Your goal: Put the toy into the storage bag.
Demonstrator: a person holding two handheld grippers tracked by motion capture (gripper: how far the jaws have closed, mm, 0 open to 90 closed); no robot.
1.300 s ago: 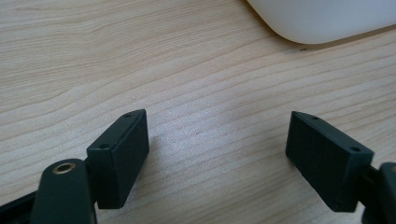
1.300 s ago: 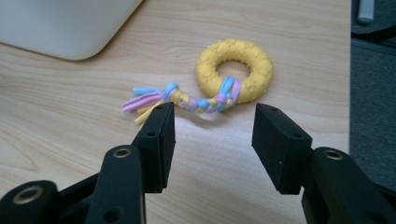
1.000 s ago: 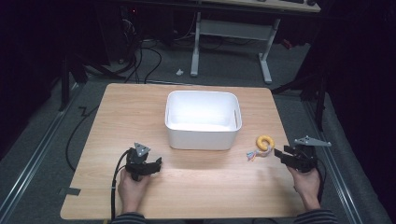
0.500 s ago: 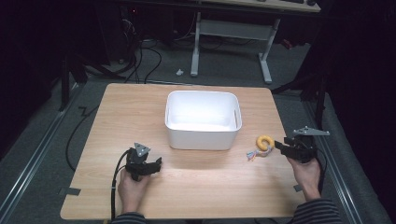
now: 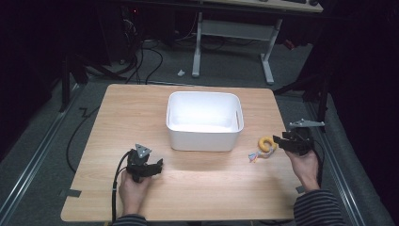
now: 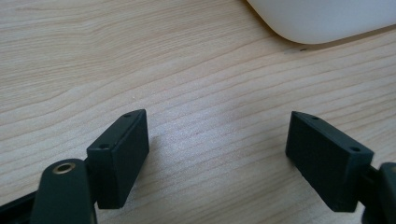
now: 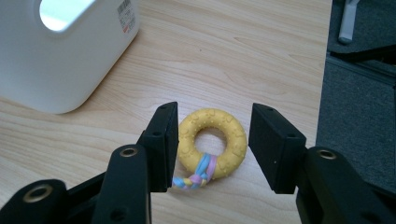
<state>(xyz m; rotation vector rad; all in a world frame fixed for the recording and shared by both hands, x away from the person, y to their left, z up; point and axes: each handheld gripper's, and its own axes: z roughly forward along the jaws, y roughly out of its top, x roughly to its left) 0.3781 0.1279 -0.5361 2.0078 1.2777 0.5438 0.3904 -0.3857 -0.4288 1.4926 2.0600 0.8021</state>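
A yellow ring toy (image 7: 213,140) with a braided pastel cord (image 7: 196,176) lies flat on the wooden table near its right edge, seen in the high view as the ring toy (image 5: 266,143). My right gripper (image 7: 212,142) is open, its jaws on either side of the ring, not touching it. In the high view the right gripper (image 5: 288,141) sits just right of the toy. A white plastic bin (image 5: 204,120) stands at the table's middle. My left gripper (image 6: 217,144) is open over bare wood, and in the high view the left gripper (image 5: 149,167) rests near the front left.
The bin's rounded corner (image 7: 60,56) is close on the left of the right gripper. The table's right edge (image 7: 323,93) drops to dark floor just beyond the toy. A cable (image 5: 115,188) trails from the left gripper. Desk legs and cables lie on the floor behind the table.
The right gripper has moved forward and left toward the ring toy, so its jaws now flank it. The left gripper has stayed put.
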